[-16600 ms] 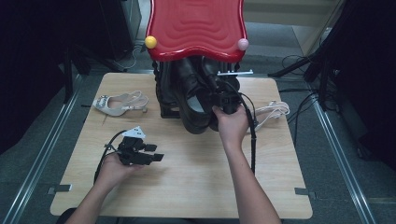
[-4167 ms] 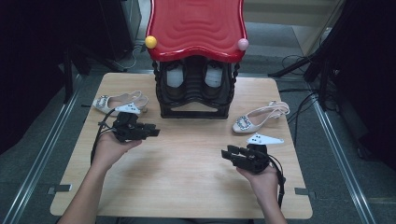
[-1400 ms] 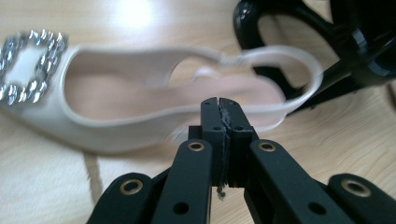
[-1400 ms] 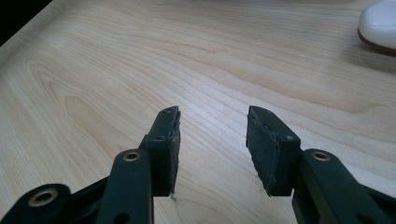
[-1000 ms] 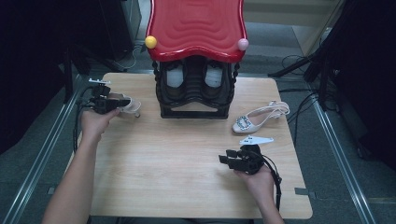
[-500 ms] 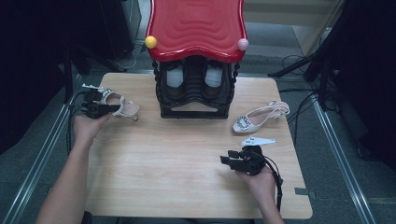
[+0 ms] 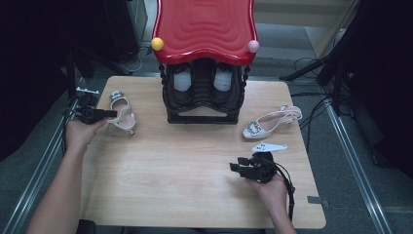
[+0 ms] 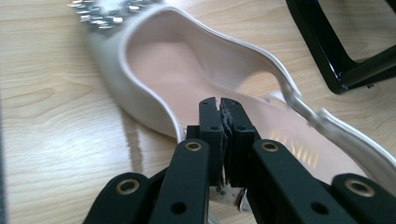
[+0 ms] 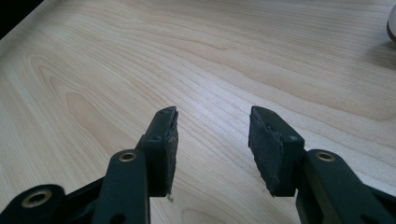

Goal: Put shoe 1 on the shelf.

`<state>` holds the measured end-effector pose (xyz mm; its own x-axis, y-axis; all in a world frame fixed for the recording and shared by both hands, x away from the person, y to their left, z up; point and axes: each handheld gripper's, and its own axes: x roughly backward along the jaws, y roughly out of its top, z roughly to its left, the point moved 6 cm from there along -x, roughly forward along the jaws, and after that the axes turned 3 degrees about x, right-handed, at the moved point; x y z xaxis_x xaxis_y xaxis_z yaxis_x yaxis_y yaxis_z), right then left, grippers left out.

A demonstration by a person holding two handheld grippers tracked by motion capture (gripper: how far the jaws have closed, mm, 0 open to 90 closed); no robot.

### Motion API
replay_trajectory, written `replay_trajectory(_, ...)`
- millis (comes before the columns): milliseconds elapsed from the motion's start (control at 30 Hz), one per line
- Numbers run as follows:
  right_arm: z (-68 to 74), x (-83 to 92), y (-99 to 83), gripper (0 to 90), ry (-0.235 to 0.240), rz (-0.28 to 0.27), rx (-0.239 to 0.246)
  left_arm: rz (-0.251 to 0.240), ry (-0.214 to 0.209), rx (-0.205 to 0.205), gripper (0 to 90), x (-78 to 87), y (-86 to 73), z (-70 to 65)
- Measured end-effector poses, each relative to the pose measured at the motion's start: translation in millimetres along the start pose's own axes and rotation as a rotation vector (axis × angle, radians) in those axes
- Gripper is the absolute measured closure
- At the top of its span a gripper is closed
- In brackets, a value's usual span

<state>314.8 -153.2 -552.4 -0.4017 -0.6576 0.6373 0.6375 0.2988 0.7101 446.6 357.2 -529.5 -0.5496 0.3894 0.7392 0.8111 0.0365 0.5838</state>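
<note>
One wooden table (image 7: 195, 185) carries every item. At its far centre stands the black shoe rack (image 7: 202, 100) under a red wavy top (image 7: 204, 29), with a yellow ball (image 7: 157, 44) and a pink ball (image 7: 253, 46) at the front corners of that top. Two dark shoes with pale insoles (image 7: 182, 80) sit side by side inside the rack.

To the left of the rack, near the table's left edge, lies a white heeled sandal (image 7: 121, 111) with a jewelled toe. The left gripper (image 7: 109, 114) sits at this sandal's side edge. In the left gripper view the jaws are clenched on the sandal's white side wall (image 8: 154, 109), with the pads pressed together over the rim and the pink insole just beyond them; a corner of the rack's black frame (image 8: 336, 60) shows at upper right.

To the right of the rack lies the second white sandal (image 7: 270, 124), well apart from the first. The right gripper (image 7: 236, 168) rests low over bare wood at the front right of the table, jaws released and spread, nothing between the pads (image 9: 163, 149).
</note>
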Motion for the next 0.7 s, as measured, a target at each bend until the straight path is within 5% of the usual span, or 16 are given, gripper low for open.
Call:
replay_trajectory(300,0.4,-1.9,-0.1,53.2,0.002,0.006,0.001,-0.029,-0.005,0.009,81.7,12.0,6.3,-1.3)
replay_trajectory(500,0.3,-1.6,-0.2,53.2,0.003,0.006,0.0,-0.07,0.037,0.011,69.9,21.7,16.8,-4.5)
replay_trajectory(700,0.5,-2.1,-0.5,53.1,0.002,0.008,0.004,-0.016,0.098,0.024,58.0,9.8,16.3,0.7)
